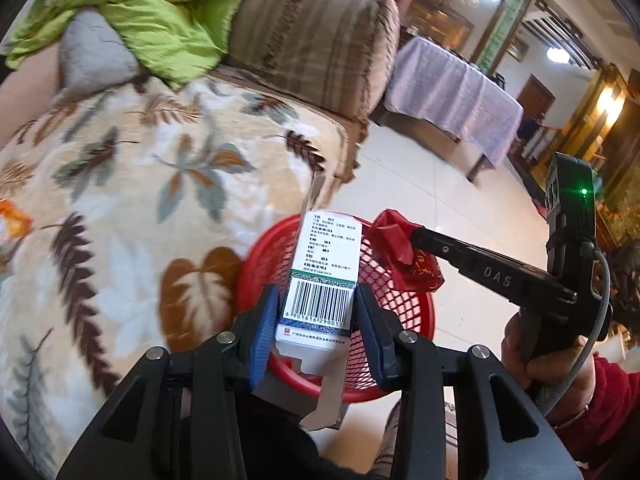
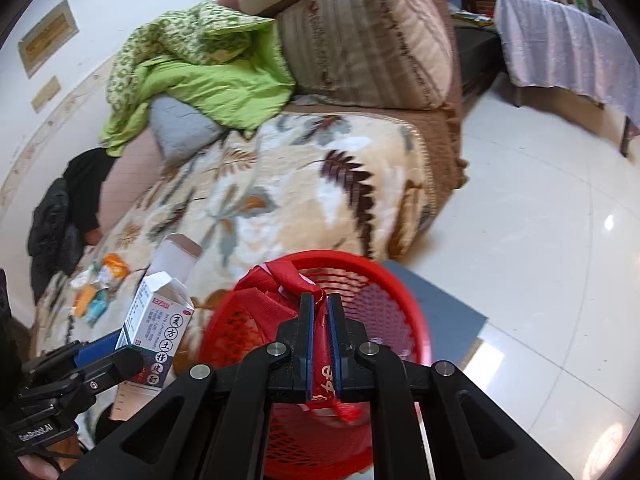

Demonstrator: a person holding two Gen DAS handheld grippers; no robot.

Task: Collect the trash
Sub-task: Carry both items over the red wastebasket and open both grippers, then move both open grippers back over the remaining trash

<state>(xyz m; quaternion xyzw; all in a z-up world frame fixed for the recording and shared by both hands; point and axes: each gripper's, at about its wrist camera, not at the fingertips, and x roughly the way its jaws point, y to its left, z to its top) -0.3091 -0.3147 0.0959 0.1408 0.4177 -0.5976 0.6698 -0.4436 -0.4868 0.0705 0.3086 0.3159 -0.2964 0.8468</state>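
Note:
My left gripper [image 1: 316,296] is shut on a white medicine box [image 1: 326,264] with a barcode, its end flaps open, held above the red mesh basket [image 1: 416,312] on the floor. My right gripper [image 2: 320,300] is shut on a crumpled red wrapper [image 2: 280,280], which hangs over the same basket [image 2: 400,284]. In the left wrist view the right gripper [image 1: 412,236] reaches in from the right, the wrapper [image 1: 396,252] at its tip. The right wrist view shows the box [image 2: 160,320] at lower left in the left gripper [image 2: 116,356].
A sofa with a leaf-patterned blanket [image 2: 300,184] stands just behind the basket. Several loose wrappers [image 2: 100,284] lie on the blanket at the left. A green quilt [image 2: 208,76] is heaped at the back. A cloth-covered table [image 1: 452,92] stands across the tiled floor [image 2: 540,240].

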